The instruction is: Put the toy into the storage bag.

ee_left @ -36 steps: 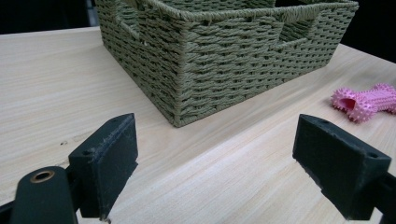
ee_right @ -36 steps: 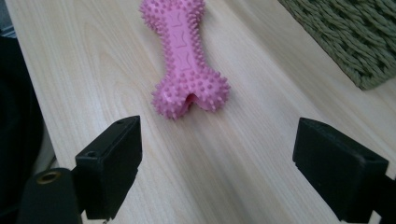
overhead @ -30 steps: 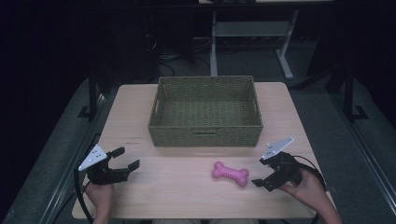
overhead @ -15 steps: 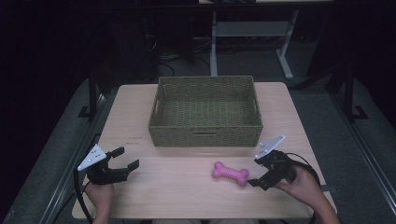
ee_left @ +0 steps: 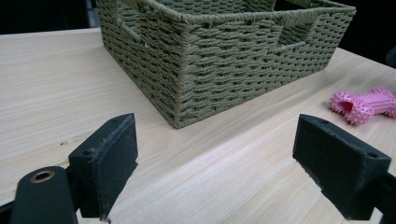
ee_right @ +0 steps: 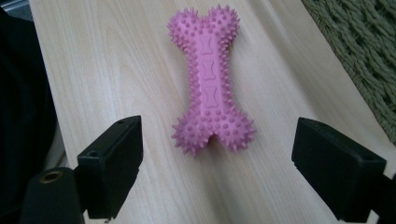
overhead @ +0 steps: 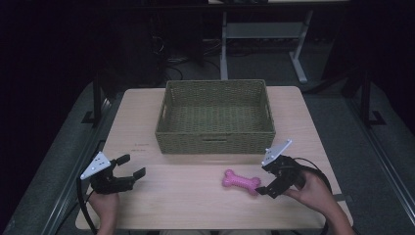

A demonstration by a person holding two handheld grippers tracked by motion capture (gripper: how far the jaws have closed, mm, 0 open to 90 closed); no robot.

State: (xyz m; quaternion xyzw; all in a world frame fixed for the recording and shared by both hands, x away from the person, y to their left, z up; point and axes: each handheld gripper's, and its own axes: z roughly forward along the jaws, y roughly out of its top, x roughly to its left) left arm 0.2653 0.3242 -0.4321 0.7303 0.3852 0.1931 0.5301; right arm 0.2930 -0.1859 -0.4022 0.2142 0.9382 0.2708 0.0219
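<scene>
Right tongs point(ee_right: 217, 172) gape before spiky pink bone point(ee_right: 210, 79).

The pink bone toy point(ee_right: 211, 84) is looking rubbery and matt, bristling with nubs (soft-looking ones); the basket point(overhead: 215, 117) is showing coarse woven fibre, the table point(overhead: 195, 200) pale smooth wood grain.

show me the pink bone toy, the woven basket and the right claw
pink bone toy point(ee_right: 208, 79), right gripper view, on its flat middle bar
woven basket point(overhead: 215, 142), high view, on its near outer wall
right claw point(overhead: 265, 182), high view, midway between its open fingertips
</scene>
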